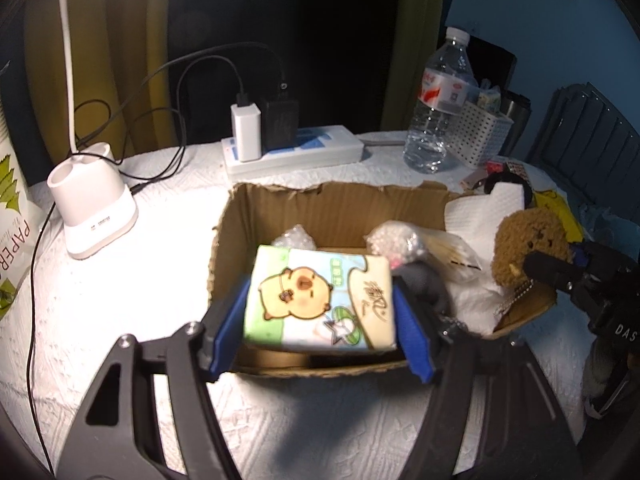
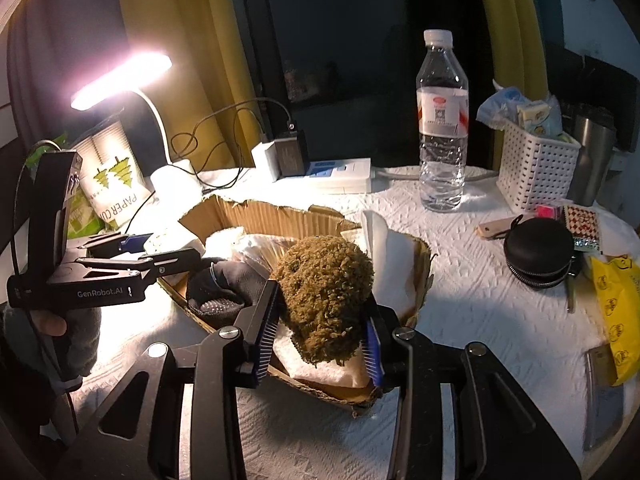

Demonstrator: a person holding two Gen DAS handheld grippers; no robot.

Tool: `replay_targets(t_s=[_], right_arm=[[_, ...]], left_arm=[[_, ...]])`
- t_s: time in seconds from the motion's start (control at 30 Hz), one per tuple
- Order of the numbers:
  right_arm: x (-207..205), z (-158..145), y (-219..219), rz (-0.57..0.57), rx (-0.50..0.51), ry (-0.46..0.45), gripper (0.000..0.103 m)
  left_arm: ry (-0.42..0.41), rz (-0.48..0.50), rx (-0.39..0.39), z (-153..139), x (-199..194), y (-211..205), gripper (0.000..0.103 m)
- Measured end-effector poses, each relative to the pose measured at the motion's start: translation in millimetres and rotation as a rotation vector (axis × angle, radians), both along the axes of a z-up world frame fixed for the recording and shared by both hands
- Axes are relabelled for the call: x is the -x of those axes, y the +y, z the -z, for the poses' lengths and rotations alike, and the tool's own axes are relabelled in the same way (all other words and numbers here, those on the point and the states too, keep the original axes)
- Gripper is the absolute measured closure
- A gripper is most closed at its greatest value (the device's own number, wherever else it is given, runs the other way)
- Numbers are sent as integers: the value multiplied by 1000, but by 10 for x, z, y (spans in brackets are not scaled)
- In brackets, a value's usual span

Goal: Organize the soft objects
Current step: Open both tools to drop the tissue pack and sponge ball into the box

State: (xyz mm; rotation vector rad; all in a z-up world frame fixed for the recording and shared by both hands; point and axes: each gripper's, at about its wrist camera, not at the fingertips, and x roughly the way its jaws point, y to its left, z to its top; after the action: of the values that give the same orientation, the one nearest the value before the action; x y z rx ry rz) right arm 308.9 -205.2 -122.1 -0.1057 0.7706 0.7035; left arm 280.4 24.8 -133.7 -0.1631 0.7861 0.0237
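A box [image 1: 320, 204] sits mid-bench [image 1: 120, 280]; lamp [image 1: 94, 216] to its left, power strip [image 1: 296, 152] behind, bottle [image 1: 438, 108] and basket [image 1: 480, 132] behind right.

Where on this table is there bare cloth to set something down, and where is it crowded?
Free: cloth between lamp base and box, and between box and bottle. Crowded: inside the box, and the right edge around the black pouch and yellow packet.
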Motion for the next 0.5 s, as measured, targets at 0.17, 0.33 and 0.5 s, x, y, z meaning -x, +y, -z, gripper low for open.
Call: replay_targets(t_s=[0.17, 0.33, 0.5], right_arm=[[-15, 49, 13, -7, 7, 14, 60], [-9, 28, -8, -2, 7, 9, 59], [12, -5, -43, 6, 8, 1, 58]], left_arm=[[-13, -1, -2, -49, -8, -14, 24], [-19, 1, -8, -81, 7, -50, 24], [-32, 4, -8, -141, 44, -73, 24]])
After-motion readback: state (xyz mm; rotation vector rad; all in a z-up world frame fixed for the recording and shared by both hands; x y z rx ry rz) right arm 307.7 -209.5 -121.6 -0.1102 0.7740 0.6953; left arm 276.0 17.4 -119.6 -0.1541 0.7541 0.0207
